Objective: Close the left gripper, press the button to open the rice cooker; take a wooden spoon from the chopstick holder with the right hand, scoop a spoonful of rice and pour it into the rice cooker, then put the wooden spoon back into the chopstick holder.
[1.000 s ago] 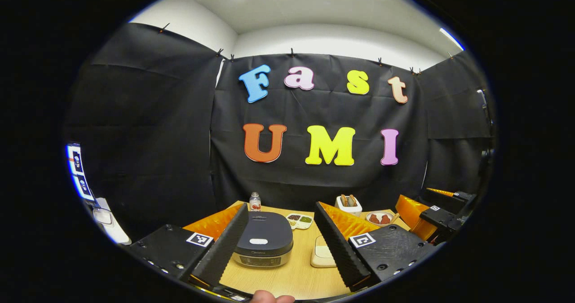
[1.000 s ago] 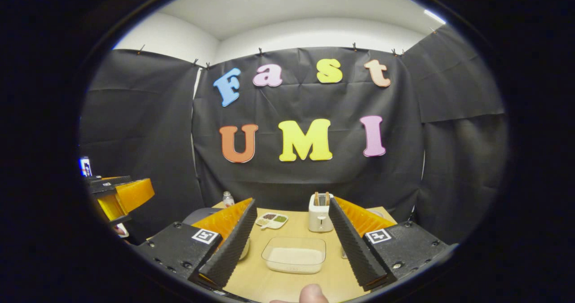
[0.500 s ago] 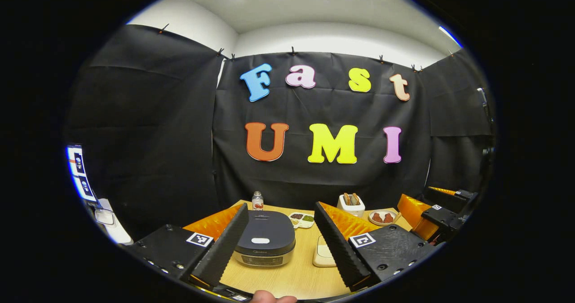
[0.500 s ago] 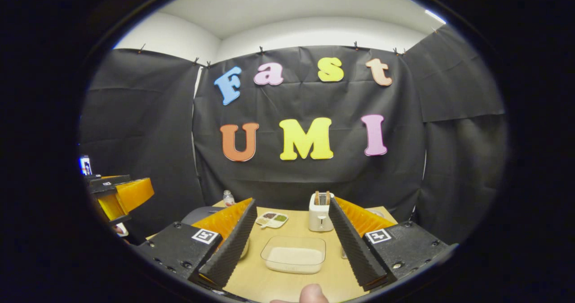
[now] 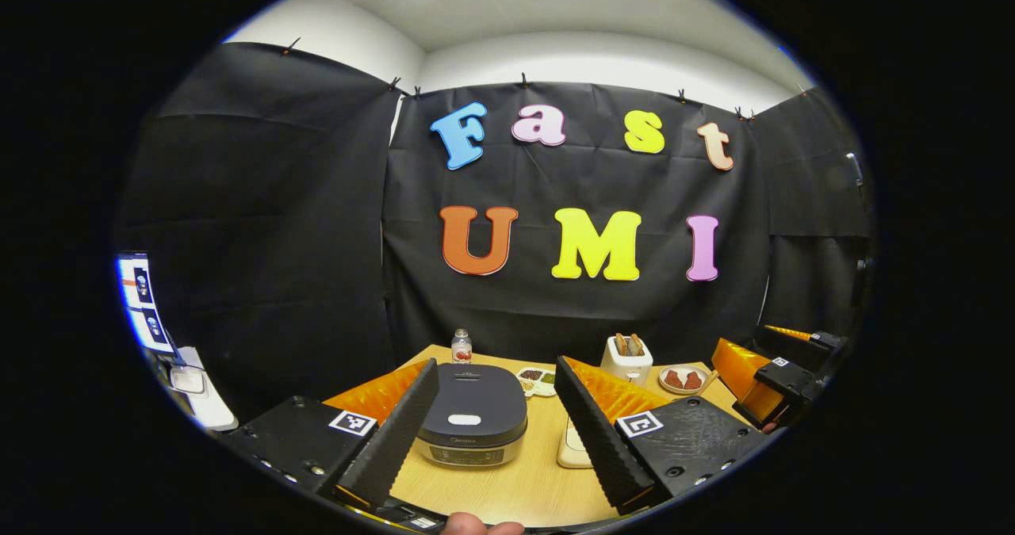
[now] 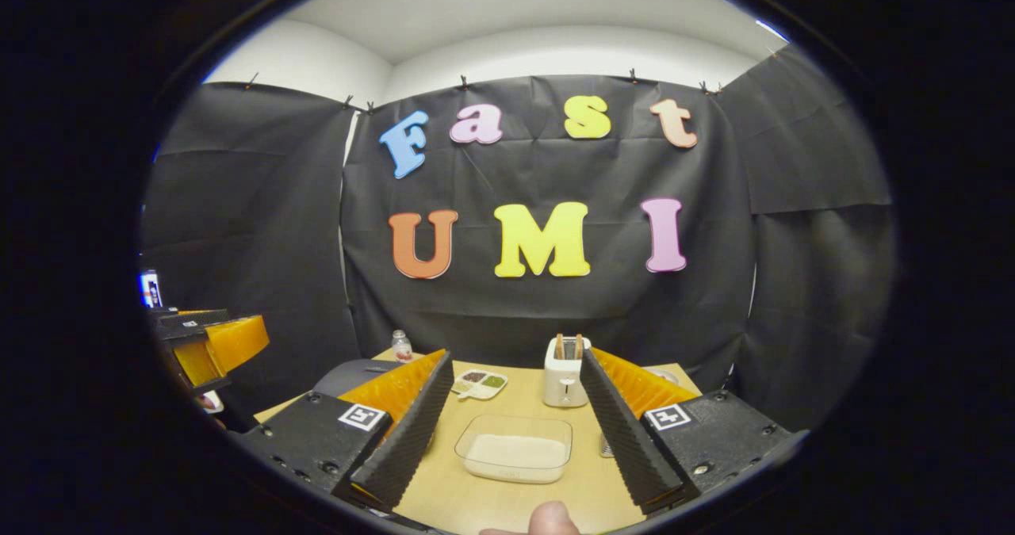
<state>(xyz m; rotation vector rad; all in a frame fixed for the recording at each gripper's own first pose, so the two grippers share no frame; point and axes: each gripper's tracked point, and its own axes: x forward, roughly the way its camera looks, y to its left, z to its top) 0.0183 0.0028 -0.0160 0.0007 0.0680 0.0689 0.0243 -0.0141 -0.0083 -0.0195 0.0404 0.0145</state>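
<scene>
A dark grey rice cooker (image 5: 472, 412) with its lid down and a white button (image 5: 464, 419) on top sits on the wooden table (image 5: 515, 487). It lies ahead of my left gripper (image 5: 496, 364), framed between the gripper's open, empty fingers. Further back stands a white chopstick holder (image 6: 564, 378) with wooden handles (image 6: 567, 346) sticking out. A clear container of rice (image 6: 514, 449) lies between the open fingers of my right gripper (image 6: 515, 357), which holds nothing. The rice container (image 5: 572, 444) is partly hidden behind a finger in the left gripper view.
A small bottle (image 5: 461, 346), a sectioned dish of seasonings (image 5: 538, 378) and a plate of red food (image 5: 683, 379) stand along the table's back. The right gripper (image 5: 773, 376) hovers at the table's right end, and the left gripper (image 6: 210, 345) shows at the left edge.
The left gripper has drifted a little toward the cooker, which now sits slightly larger and more central. The right gripper has barely moved. Both stay open.
</scene>
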